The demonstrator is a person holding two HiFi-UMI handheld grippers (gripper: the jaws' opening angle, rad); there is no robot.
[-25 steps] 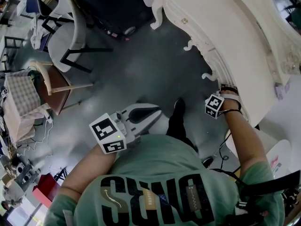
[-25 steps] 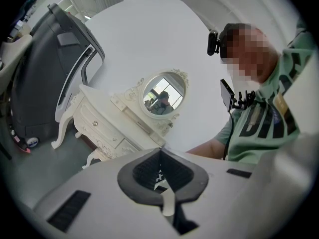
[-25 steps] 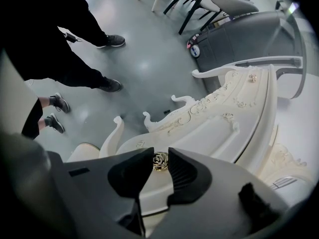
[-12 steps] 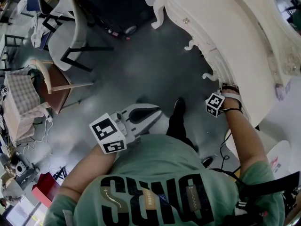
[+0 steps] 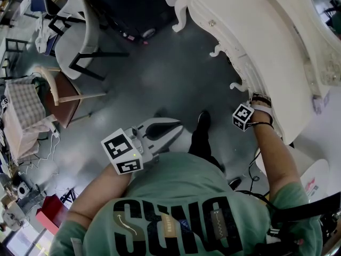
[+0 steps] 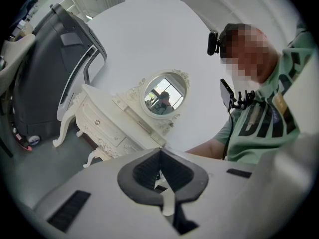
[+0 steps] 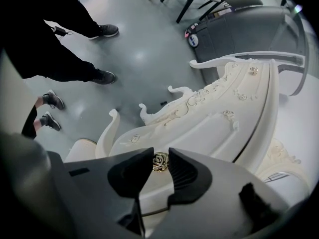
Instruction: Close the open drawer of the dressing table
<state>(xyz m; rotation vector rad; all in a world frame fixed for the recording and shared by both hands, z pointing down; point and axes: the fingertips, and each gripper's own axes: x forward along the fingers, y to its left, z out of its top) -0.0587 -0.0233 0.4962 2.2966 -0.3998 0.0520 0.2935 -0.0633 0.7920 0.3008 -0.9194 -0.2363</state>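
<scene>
The white carved dressing table [image 5: 256, 31] fills the upper right of the head view. My right gripper [image 5: 254, 102] is at its front edge. In the right gripper view the gripper [image 7: 160, 159] is shut on the gold rose-shaped drawer knob [image 7: 160, 162], with a dark pad pressing on each side. The white drawer front [image 7: 159, 188] lies just behind the knob; how far out it stands I cannot tell. My left gripper [image 5: 176, 126] hangs in front of my body over the floor, away from the table. Its jaws [image 6: 160, 169] are shut with nothing between them.
A white chair [image 5: 80, 36] and a wooden chair [image 5: 61, 95] stand on the grey floor at the left, with a dark machine [image 5: 122, 9] at the top. The table's oval mirror [image 6: 164, 94] shows in the left gripper view. Another person's legs [image 7: 65, 54] stand nearby.
The right gripper's marker cube has edged very slightly up the picture, still at the table front. The left gripper has kept still.
</scene>
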